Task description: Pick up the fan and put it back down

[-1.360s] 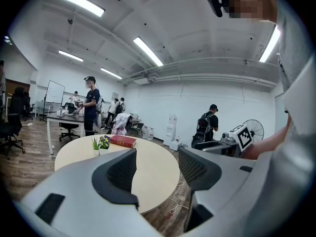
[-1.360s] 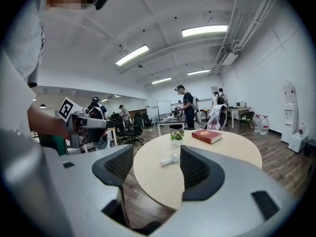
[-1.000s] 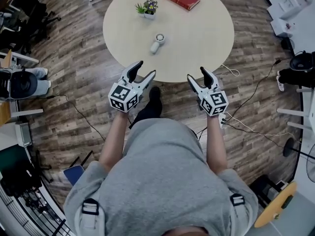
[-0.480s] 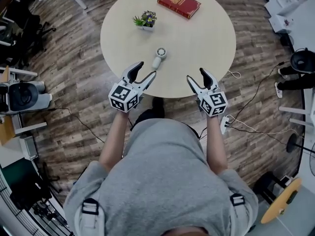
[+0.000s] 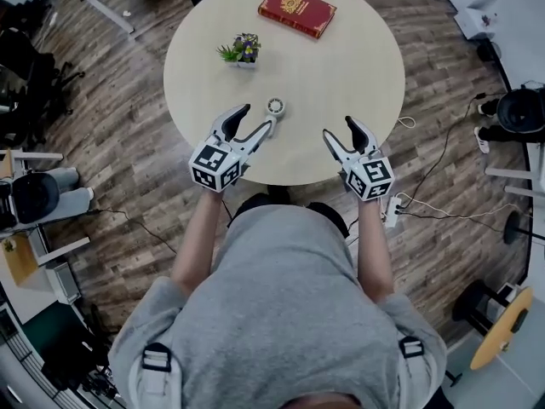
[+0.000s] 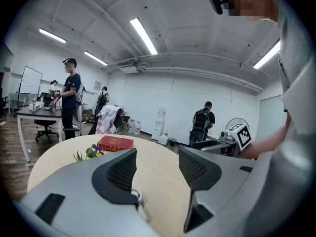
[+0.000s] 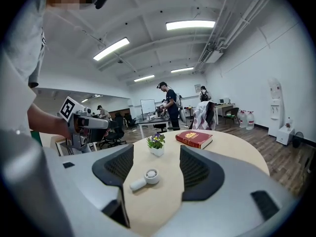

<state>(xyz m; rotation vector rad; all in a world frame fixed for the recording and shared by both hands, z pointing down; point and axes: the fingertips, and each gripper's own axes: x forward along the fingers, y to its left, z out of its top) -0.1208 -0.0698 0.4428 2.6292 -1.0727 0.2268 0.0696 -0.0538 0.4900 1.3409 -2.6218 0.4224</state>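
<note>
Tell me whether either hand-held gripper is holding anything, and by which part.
Nothing is held. The left hand-held gripper and the right hand-held gripper are both open; the fan lies on the table, ungripped.

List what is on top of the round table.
On the table are a small white fan, a potted plant and a red book. In the head view, the left gripper covers part of the fan's handle.
</note>
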